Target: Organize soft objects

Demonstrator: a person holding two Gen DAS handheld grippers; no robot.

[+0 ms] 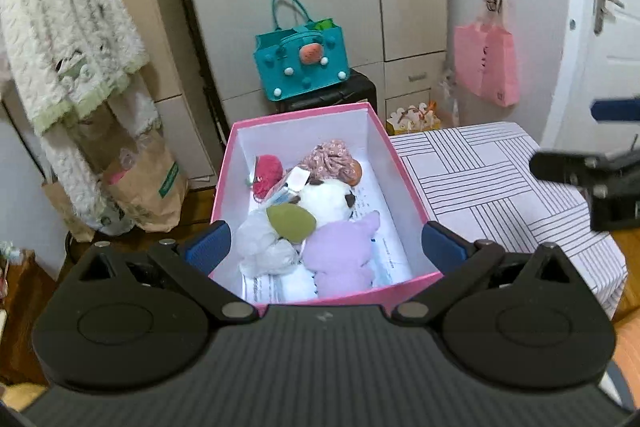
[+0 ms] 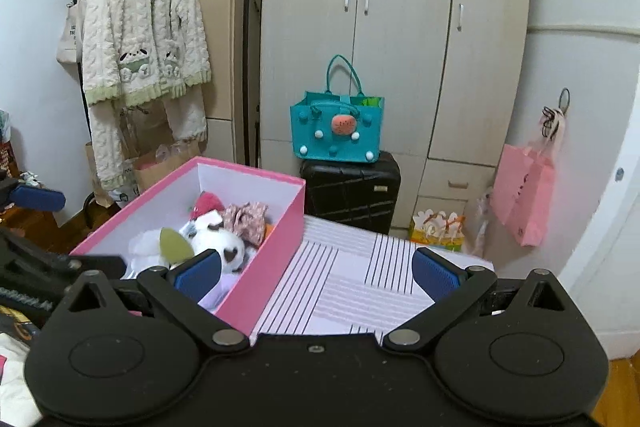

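Plush toys fill box; both grippers apparently hover, empty.

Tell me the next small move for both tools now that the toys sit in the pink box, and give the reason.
Probably draw both tools back and clear of the pink box. The left tool and right tool are open and hold nothing, while the purple plush, the white plush and the other soft items already lie inside the box. No soft item shows on the striped cloth.

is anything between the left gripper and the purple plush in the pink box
Nothing visible. The open left gripper looks straight down into the open-topped pink box, and the purple plush lies uncovered on top at the near end, beside the white plush.
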